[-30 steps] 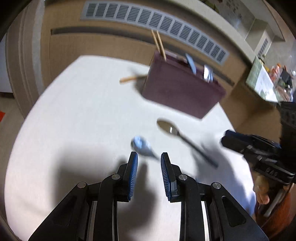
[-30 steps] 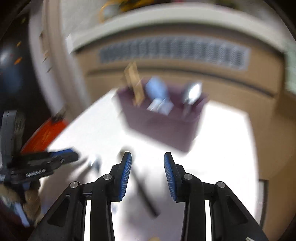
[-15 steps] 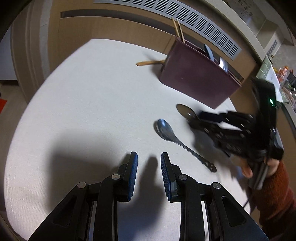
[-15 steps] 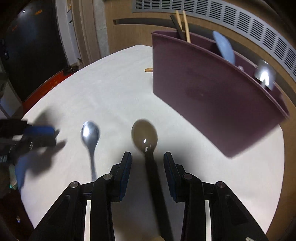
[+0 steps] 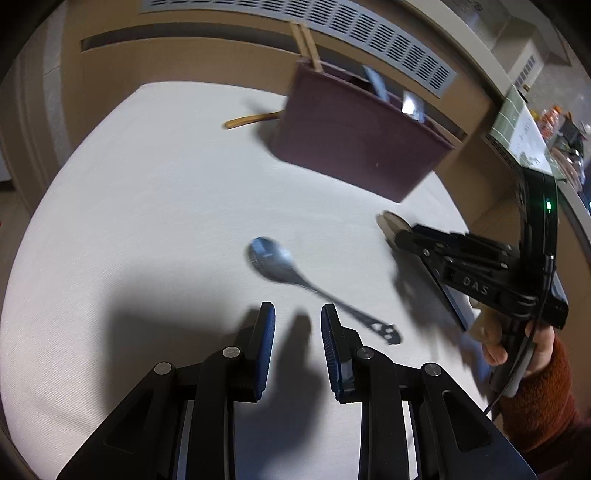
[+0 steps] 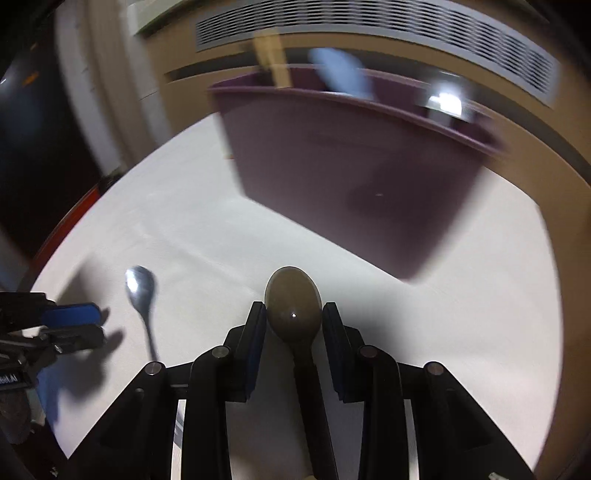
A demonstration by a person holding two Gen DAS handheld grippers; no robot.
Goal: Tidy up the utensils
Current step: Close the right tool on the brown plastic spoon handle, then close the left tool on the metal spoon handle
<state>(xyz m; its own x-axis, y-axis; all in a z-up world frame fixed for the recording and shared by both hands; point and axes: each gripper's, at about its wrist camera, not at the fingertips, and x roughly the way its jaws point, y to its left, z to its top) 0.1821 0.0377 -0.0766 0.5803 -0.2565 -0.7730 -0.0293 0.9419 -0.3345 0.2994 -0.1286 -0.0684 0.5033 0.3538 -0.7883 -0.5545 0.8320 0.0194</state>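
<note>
A maroon utensil holder [image 5: 354,147] [image 6: 351,177] stands at the far side of the round white table [image 5: 147,206], with chopsticks [image 5: 306,44] and several utensils in it. A silver spoon [image 5: 280,262] [image 6: 142,291] lies on the table just ahead of my open, empty left gripper [image 5: 295,321]. A dark-handled spoon [image 6: 293,302] lies with its bowl between the open fingers of my right gripper [image 6: 293,314], which straddles it low over the table. In the left wrist view the right gripper [image 5: 406,240] covers most of that spoon [image 5: 389,221].
A wooden utensil [image 5: 251,120] lies on the table left of the holder. A wood-panelled wall with a vent grille [image 5: 332,29] runs behind the table. A counter with clutter [image 5: 532,136] stands at the far right.
My right gripper has moved forward and down so its fingers now flank the dark spoon's bowl. My left gripper has shifted closer to the silver spoon.
</note>
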